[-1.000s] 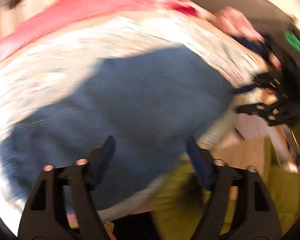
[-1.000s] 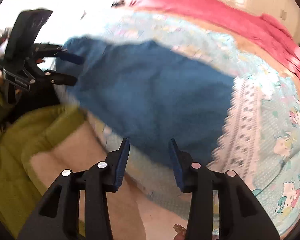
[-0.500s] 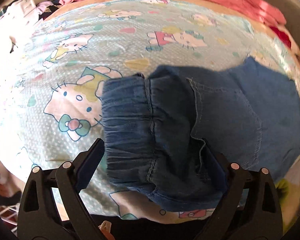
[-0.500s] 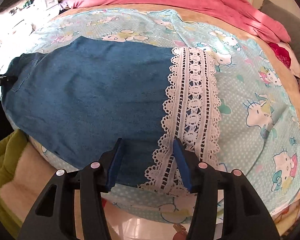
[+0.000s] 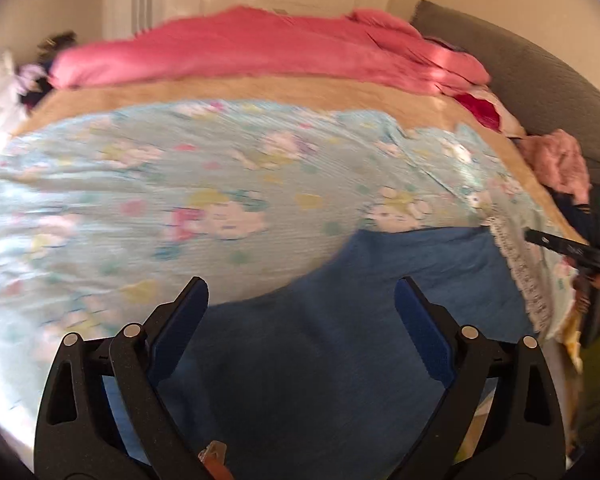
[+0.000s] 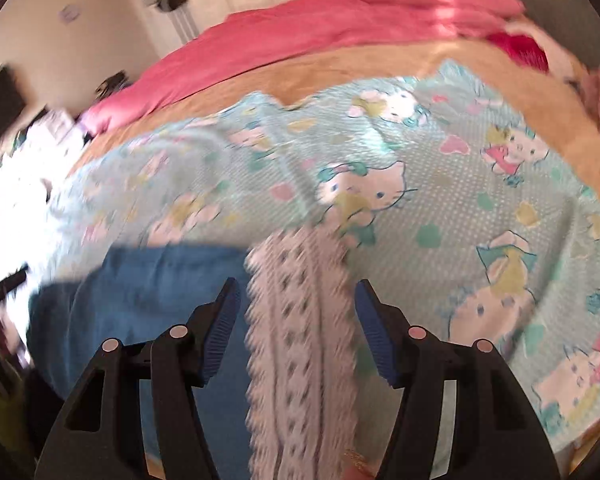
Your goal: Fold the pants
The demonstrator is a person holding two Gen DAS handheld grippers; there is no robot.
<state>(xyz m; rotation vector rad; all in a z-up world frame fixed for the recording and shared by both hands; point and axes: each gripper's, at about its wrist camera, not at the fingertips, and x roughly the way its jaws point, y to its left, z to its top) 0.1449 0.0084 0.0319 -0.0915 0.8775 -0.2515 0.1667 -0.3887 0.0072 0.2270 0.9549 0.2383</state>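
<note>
Lying flat on cartoon-print bedsheet [image 5: 228, 184]: blue pants [image 5: 340, 352], soft, limp. Left gripper [image 5: 302, 308] spread wide, empty; right gripper [image 6: 296, 306] just been opening, nothing pinched, lace hem [image 6: 300, 320] beneath. Best hold: hem corners.

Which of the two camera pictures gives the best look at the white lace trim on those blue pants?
The right wrist view: the lace trim runs up the middle, close, though blurred. The left wrist view shows only a thin strip of it at the far edge of the blue pants.
</note>
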